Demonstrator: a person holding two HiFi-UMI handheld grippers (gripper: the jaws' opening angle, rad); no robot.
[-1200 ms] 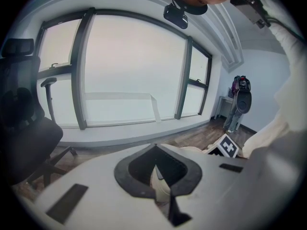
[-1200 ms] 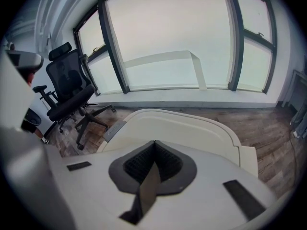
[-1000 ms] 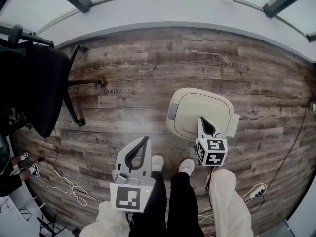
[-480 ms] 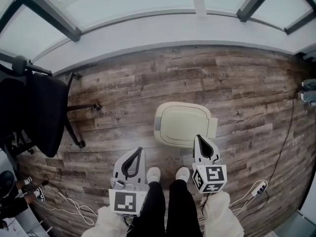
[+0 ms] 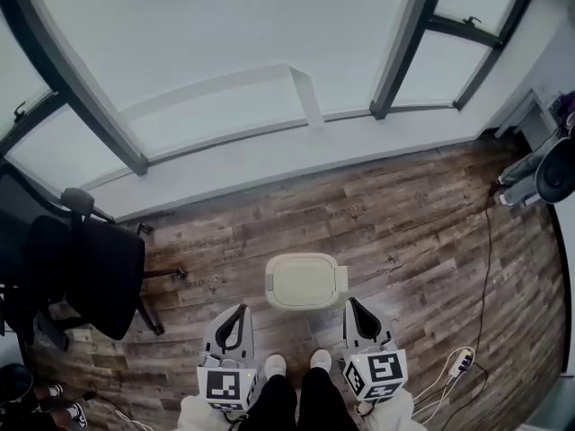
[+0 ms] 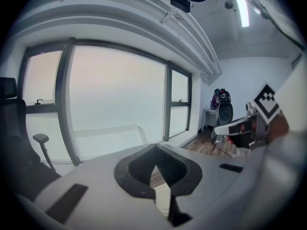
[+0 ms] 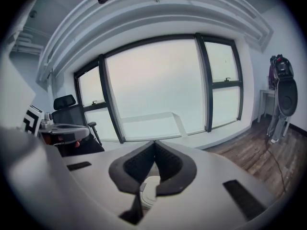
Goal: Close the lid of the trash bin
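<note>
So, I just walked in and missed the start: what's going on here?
A person stands on the wooden floor holding a gripper in each hand. The cream trash bin sits just ahead of their feet, its lid down flat. The left gripper and right gripper are held near it, both shut, empty and touching nothing.

Wood-plank floor [image 5: 404, 214]. Large window [image 5: 225, 52] with dark frames along the far wall, white sill [image 5: 269, 164] below it. Black office chair [image 5: 85, 277] at left, near the window. Right side: black cable [image 5: 488, 241] runs over the floor toward a white power strip [image 5: 460, 364]. Dark round-headed device [image 5: 552, 173] stands at the edge, type unclear.
</note>
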